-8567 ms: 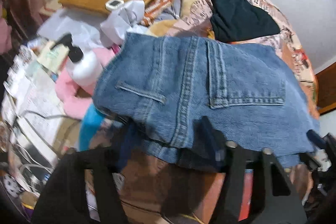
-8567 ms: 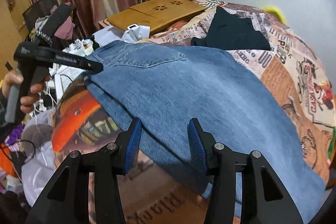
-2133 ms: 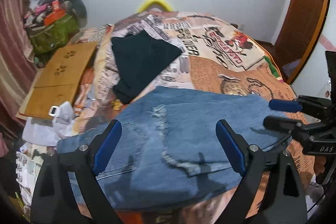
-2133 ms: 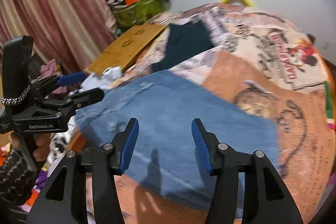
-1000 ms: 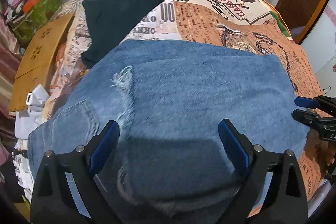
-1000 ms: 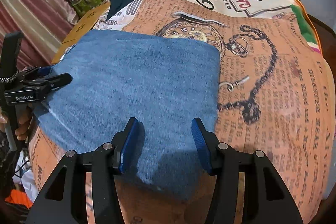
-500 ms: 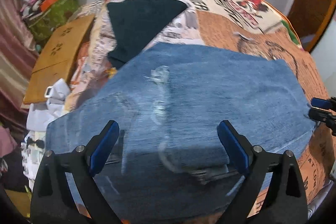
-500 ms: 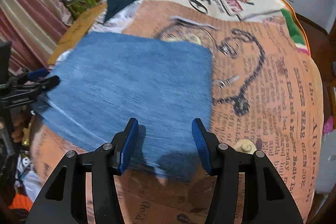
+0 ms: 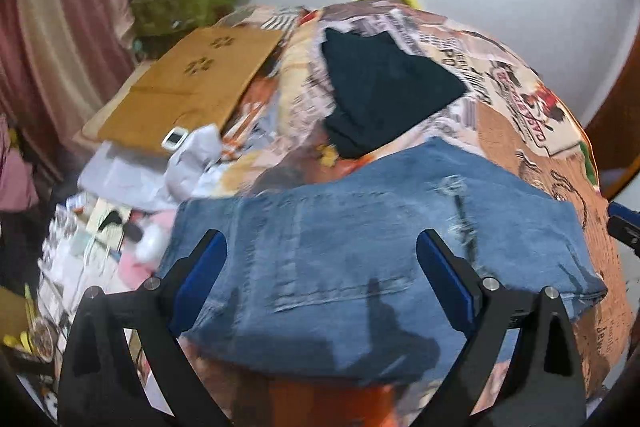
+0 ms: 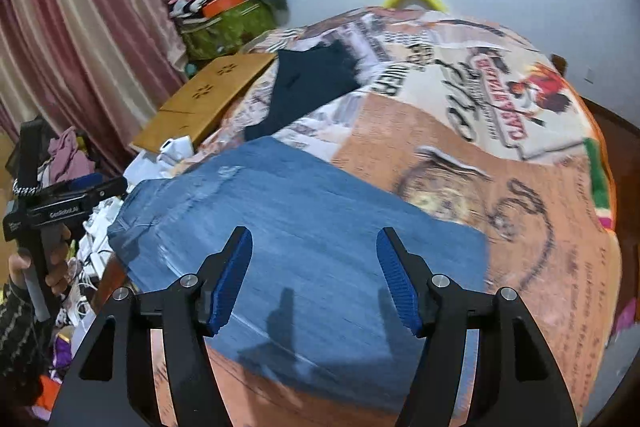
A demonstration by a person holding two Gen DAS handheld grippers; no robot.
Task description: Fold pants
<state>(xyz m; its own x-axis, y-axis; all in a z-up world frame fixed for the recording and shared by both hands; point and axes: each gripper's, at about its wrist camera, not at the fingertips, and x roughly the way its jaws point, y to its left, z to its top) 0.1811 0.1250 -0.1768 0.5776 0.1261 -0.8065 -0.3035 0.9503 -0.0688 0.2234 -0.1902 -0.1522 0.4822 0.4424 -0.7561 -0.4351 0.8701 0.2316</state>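
Note:
The blue jeans (image 9: 360, 247) lie folded in a flat rectangle near the front edge of the bed; in the right wrist view the jeans (image 10: 304, 227) show a frayed tear near their far left corner. My left gripper (image 9: 320, 267) hovers over the near left part of the denim, open wide, with nothing between its blue pads. My right gripper (image 10: 314, 277) hangs above the near right part, its jaws opening and empty. A hand holds the left gripper (image 10: 106, 185) off the jeans' left edge. The right gripper's tip (image 9: 624, 227) shows at the far right.
A folded black garment (image 9: 380, 87) lies on the printed bedspread (image 10: 500, 167) behind the jeans. A wooden lap desk (image 9: 192, 83), white papers and small clutter (image 9: 120, 227) crowd the bed's left side. A green bag (image 10: 228, 27) and curtains stand at the back left.
Both grippers have drawn back and risen off the jeans, so more of the room shows. The right jaws stand wider than before. The jeans stay folded on the bed.

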